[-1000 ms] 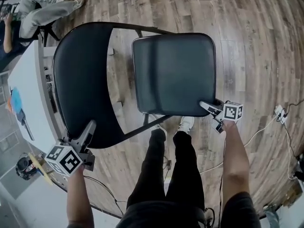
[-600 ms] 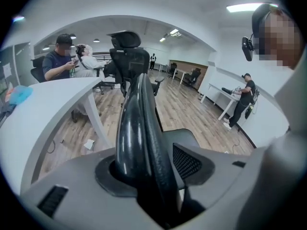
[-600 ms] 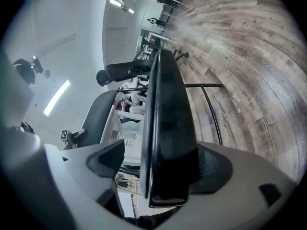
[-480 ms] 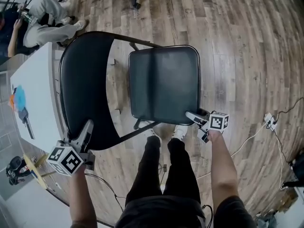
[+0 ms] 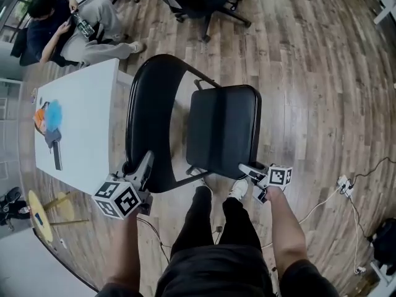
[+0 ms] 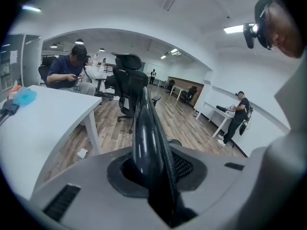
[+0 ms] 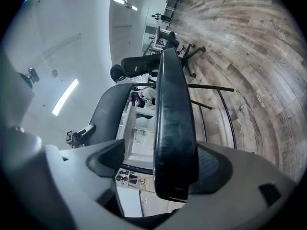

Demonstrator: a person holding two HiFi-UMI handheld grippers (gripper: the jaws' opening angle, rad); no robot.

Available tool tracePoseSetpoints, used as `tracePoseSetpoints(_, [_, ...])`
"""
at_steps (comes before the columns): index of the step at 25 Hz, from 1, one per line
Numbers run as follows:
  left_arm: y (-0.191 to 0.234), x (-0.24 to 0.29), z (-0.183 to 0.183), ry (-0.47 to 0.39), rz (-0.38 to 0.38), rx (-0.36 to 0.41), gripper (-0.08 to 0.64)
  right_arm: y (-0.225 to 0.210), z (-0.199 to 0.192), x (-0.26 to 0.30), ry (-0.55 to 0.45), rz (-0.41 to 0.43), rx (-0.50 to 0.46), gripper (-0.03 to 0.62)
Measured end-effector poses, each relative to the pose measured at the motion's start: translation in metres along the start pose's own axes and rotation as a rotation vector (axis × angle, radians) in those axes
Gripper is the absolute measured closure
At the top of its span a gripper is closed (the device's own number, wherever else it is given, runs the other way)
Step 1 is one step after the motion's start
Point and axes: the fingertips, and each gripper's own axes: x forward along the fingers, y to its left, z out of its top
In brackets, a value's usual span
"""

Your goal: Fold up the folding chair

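Jaws of left gripper (image 5: 143,166) closing round backrest (image 5: 146,113) — forearm (image 5: 127,246) outstretched.

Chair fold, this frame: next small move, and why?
Probably raise the right gripper to swing the seat toward the backrest. The seat's front edge sits between its fingers, tilted but with a gap to the backrest. The left gripper, fingers closing on the backrest's rim, holds it steady.

Black folding chair (image 5: 223,132), brown wood-grain floor (image 5: 309,60), white table (image 5: 86,147) bearing a blue-and-orange item (image 5: 49,115).
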Motion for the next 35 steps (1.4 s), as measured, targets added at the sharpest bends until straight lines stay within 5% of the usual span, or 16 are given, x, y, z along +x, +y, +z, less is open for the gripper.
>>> tracePoseSetpoints(19, [0.026, -0.068, 0.057, -0.037, -0.054, -0.052, 0.449, 0.218, -0.033, 0.156, 0.064, 0.262, -0.03, 0.179])
tracePoseSetpoints(35, [0.062, -0.094, 0.069, -0.037, -0.063, -0.044, 0.427, 0.278, -0.066, 0.283, 0.157, 0.306, 0.019, 0.179])
